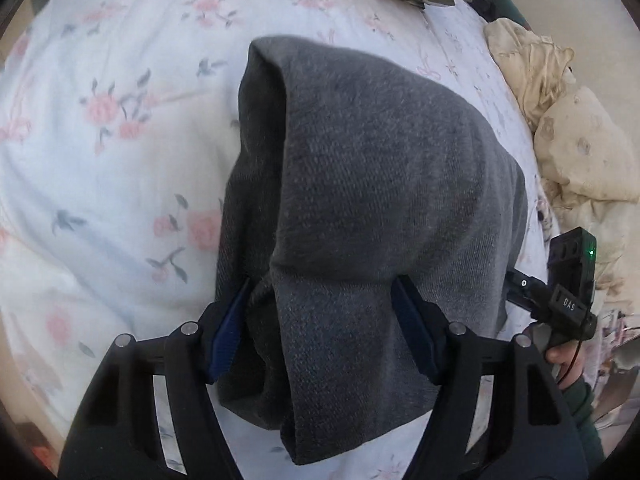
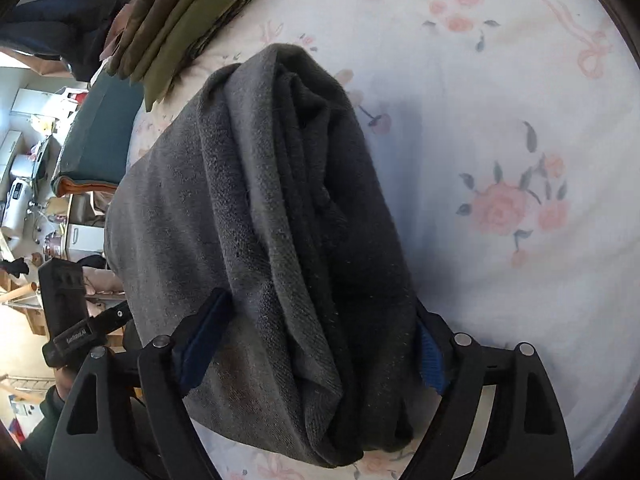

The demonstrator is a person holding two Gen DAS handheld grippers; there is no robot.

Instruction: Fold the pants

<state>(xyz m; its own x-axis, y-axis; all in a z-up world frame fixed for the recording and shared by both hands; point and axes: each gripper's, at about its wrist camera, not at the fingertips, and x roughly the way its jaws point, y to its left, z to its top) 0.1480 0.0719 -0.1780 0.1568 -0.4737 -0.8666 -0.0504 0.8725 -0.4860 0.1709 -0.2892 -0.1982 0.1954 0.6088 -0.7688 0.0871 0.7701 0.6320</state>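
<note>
"DAS" on right gripper [image 1: 570, 304], "GenRobot.AI" on left gripper [image 2: 74, 338]

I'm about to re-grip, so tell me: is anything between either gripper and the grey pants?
Nothing visible. The folded grey pants lie on the floral sheet, directly between the open fingers of the left gripper and the right gripper. The olive folded stack sits apart, at the bed's far edge.

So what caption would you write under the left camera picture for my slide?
Folded grey pants on a flowered bed sheet, lying between the left gripper's open blue fingers.
</note>
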